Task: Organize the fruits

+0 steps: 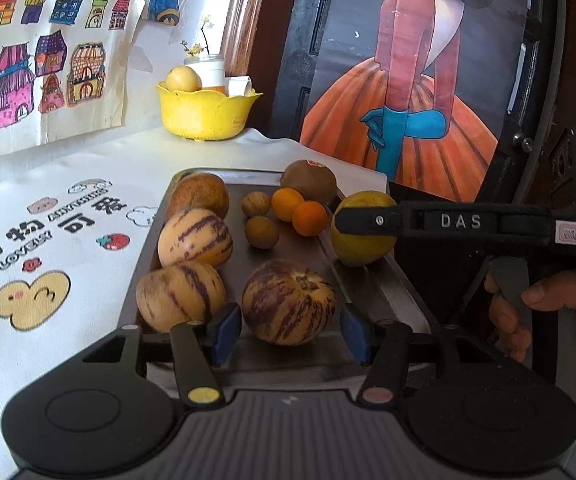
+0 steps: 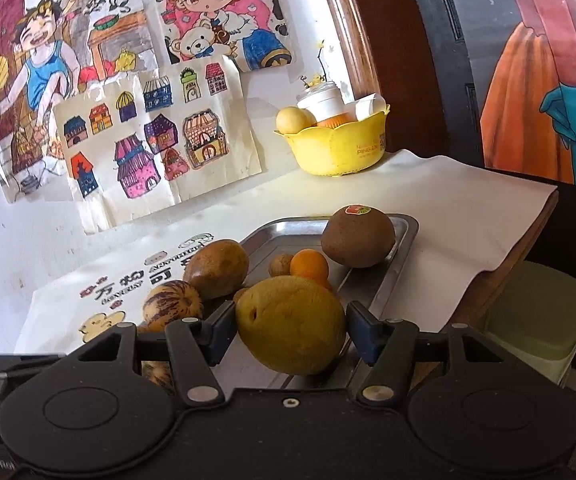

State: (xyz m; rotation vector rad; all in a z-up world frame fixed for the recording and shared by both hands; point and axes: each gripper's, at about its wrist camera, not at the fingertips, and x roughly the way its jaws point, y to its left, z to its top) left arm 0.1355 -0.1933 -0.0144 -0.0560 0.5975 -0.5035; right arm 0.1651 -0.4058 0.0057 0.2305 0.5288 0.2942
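A white printed cloth (image 1: pixel 68 216) fills the left of the left wrist view, and on it, centre frame, sits the steel tray (image 1: pixel 371 284) loaded with fruit. Up at the top middle, against the wall, a yellow bowl (image 1: pixel 208 114) holds a pale round fruit and a white jar. Down low in that view the left gripper (image 1: pixel 289 330) has its blue pads either side of a striped melon (image 1: pixel 288 300) at lower centre of the tray; a sliver of gap shows at each pad, so the fingers stand partly open and not pressing. Two more striped melons (image 1: pixel 194 236) lie on the tray's left side. At right of frame the right gripper (image 2: pixel 289 332) reaches in from the side, and a hand (image 1: pixel 547 312) grips its handle. In its own view a yellow-green fruit (image 2: pixel 291 324) sits between the pads at lower centre, over the tray's near edge; whether they are squeezing it I cannot tell. Beyond it: a brown kiwi (image 2: pixel 357 236) with a sticker, small oranges (image 1: pixel 297 210), two tiny brown fruits (image 1: pixel 259 218).
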